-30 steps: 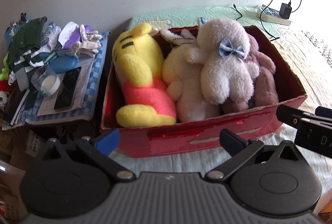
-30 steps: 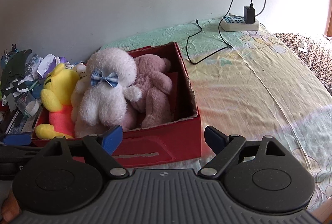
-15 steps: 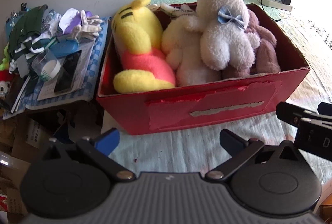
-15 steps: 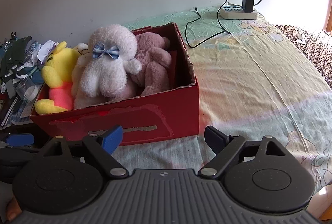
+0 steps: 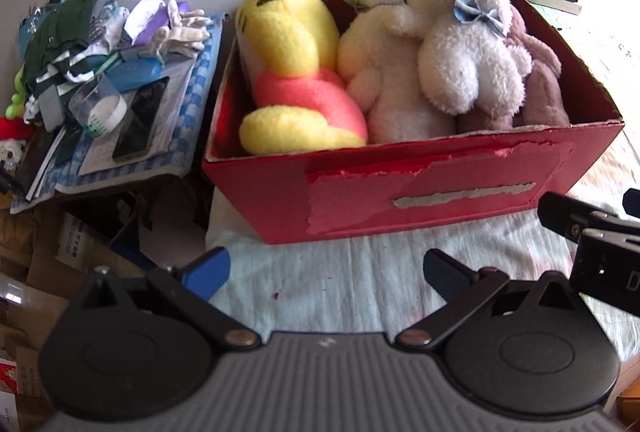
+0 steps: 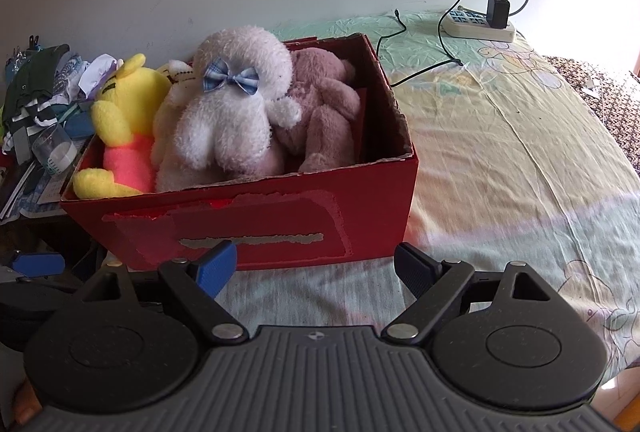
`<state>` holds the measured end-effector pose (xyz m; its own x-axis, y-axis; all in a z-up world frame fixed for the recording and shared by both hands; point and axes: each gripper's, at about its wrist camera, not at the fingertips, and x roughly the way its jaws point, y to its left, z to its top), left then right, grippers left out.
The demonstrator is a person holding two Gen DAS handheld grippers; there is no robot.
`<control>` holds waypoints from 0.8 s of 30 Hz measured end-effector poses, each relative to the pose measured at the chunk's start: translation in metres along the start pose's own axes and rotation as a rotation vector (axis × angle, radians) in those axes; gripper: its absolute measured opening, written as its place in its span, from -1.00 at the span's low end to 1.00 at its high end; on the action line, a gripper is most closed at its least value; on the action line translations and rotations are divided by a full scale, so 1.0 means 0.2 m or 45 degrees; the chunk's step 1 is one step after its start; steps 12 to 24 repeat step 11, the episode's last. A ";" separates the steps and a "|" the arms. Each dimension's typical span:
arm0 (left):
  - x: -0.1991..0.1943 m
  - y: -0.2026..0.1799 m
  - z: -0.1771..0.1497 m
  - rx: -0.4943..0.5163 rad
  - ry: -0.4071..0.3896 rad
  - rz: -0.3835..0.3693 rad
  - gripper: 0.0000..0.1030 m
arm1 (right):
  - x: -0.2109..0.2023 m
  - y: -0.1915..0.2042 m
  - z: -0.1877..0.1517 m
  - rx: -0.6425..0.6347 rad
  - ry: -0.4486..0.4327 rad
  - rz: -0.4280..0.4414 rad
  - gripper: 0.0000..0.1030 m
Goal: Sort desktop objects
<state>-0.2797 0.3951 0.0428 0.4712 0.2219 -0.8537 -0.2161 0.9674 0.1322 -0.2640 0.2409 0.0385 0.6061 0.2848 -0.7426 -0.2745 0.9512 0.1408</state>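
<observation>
A red cardboard box [image 5: 440, 191] [image 6: 280, 224] sits on the bed and holds several plush toys. A yellow bear with a pink shirt [image 5: 292, 71] [image 6: 124, 119] lies at its left end. Beside it are a cream plush [image 5: 384, 87], a white fluffy plush with a blue bow [image 5: 468, 43] [image 6: 232, 111] and a mauve plush [image 6: 324, 111]. My left gripper [image 5: 326, 270] is open and empty, short of the box's front wall. My right gripper [image 6: 316, 266] is open and empty too, near the same wall.
A cluttered side table [image 5: 132, 155] left of the box carries clothes, white gloves [image 5: 180, 31], a phone [image 5: 140, 119] and a clear cup [image 5: 98, 103]. A power strip with charger [image 6: 480, 25] and cable lies on the bedsheet [image 6: 500, 151] at the back right. Cardboard boxes [image 5: 40, 252] stand below the table.
Both grippers have pulled back and risen away from the box, so its front wall now shows in full. Both stayed open and empty. The plush toys have not moved.
</observation>
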 end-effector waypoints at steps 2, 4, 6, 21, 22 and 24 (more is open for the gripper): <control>0.01 0.00 0.00 -0.006 0.001 -0.008 0.99 | 0.00 0.01 0.00 -0.005 0.003 -0.007 0.71; 0.01 0.00 0.01 -0.008 -0.003 -0.016 0.99 | 0.01 0.01 0.00 -0.008 0.003 -0.013 0.71; 0.02 0.00 0.01 -0.016 -0.004 -0.033 0.99 | 0.01 0.00 0.01 -0.011 0.000 -0.018 0.71; 0.01 -0.01 0.00 -0.028 -0.053 -0.005 0.95 | 0.01 -0.01 0.01 0.001 -0.005 -0.017 0.71; 0.01 -0.01 0.00 -0.028 -0.053 -0.005 0.95 | 0.01 -0.01 0.01 0.001 -0.005 -0.017 0.71; 0.01 -0.01 0.00 -0.028 -0.053 -0.005 0.95 | 0.01 -0.01 0.01 0.001 -0.005 -0.017 0.71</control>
